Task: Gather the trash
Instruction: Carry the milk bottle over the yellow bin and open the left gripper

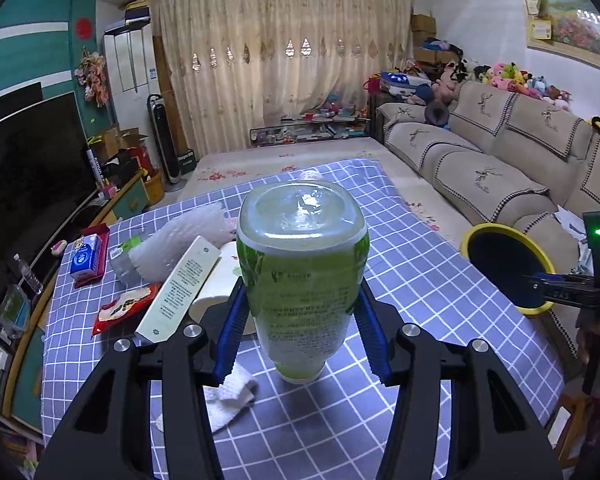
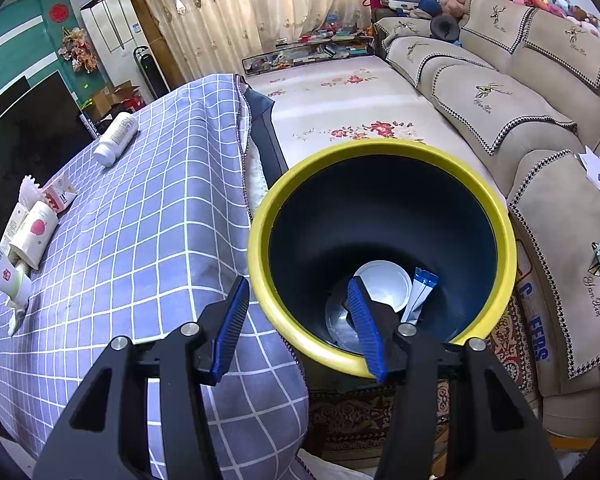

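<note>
My left gripper (image 1: 302, 286) is shut on a clear plastic bottle with a green label (image 1: 300, 272). The bottle hangs neck down above the checked tablecloth (image 1: 400, 264), its square base toward the camera and a blue pad pressed on each side. My right gripper (image 2: 296, 284) straddles the yellow rim of a dark blue bin (image 2: 380, 208), one finger inside and one outside, and grips the rim. The bin (image 1: 504, 268) is held tilted beside the table's right edge, seen in the left wrist view with the right gripper (image 1: 556, 292). A white lid (image 2: 384, 284) and a blue-white sachet (image 2: 422, 292) lie in the bin.
On the tablecloth lie a crumpled tissue (image 1: 232, 396), a long white box (image 1: 180, 284), a red wrapper (image 1: 124, 308), white foam wrap (image 1: 180, 232), a blue tissue pack (image 1: 86, 258) and a white bottle (image 2: 116, 138). A beige sofa (image 2: 500, 100) runs along the right. A television (image 1: 32, 168) stands left.
</note>
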`<control>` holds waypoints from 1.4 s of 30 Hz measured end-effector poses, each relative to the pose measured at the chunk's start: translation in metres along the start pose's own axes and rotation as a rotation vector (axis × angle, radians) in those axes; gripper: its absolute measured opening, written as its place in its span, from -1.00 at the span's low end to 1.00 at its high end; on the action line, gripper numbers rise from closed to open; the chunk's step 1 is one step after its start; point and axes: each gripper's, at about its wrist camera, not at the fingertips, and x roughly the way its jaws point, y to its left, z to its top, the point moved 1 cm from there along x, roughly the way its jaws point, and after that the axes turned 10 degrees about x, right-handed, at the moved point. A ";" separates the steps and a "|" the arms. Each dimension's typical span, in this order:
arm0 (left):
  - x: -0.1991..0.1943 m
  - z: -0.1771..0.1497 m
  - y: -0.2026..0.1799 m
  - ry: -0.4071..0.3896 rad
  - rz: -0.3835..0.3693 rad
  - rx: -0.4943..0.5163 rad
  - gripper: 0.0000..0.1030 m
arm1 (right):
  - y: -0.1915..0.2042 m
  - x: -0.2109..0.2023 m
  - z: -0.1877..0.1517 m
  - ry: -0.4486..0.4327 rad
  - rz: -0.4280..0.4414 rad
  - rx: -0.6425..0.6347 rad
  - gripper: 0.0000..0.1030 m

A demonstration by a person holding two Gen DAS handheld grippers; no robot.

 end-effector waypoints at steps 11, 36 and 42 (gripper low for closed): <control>-0.017 0.017 -0.028 -0.041 -0.089 0.046 0.00 | -0.009 -0.022 0.002 -0.040 0.014 0.011 -0.05; 0.089 0.125 -0.246 -0.018 -0.519 0.300 0.01 | -0.104 -0.067 0.014 -0.135 -0.084 0.149 -0.05; 0.154 0.115 -0.319 0.119 -0.574 0.382 0.00 | -0.125 -0.066 0.011 -0.128 -0.096 0.185 -0.04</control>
